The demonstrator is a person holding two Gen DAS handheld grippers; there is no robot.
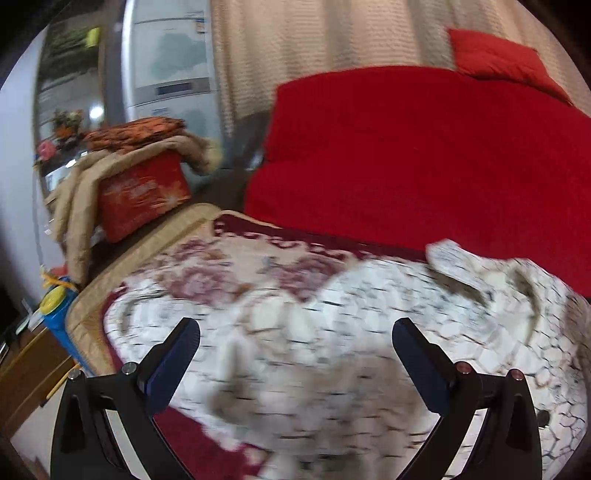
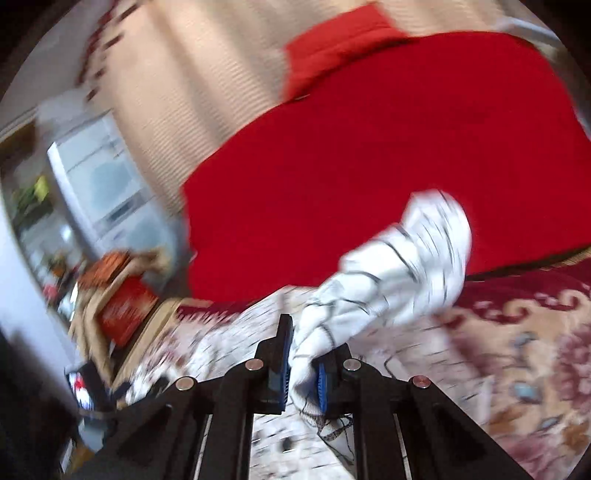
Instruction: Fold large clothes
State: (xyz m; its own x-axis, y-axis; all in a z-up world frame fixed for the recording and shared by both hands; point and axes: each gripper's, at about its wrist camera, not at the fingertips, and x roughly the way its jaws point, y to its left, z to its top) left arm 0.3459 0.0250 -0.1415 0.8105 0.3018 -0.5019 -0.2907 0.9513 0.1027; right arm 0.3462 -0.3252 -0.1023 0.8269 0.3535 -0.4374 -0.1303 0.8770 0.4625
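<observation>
A large white garment (image 1: 332,354) with a dark crackle pattern lies spread over a patterned carpet (image 1: 229,266). My left gripper (image 1: 295,332) hovers above it, open, with nothing between its blue-padded fingers (image 1: 173,365). In the right wrist view my right gripper (image 2: 304,354) is shut on a bunched edge of the same garment (image 2: 399,266). The gathered cloth rises from between the pads up and to the right, lifted off the carpet (image 2: 517,332). The view is blurred by motion.
A red-covered sofa (image 1: 424,155) with a red cushion (image 1: 498,55) stands behind the carpet. At left a red box (image 1: 144,195) draped with beige cloth sits beside a white fridge (image 1: 173,66). A blue and yellow object (image 1: 55,306) lies at the carpet's left edge. A beige curtain (image 1: 314,33) hangs behind.
</observation>
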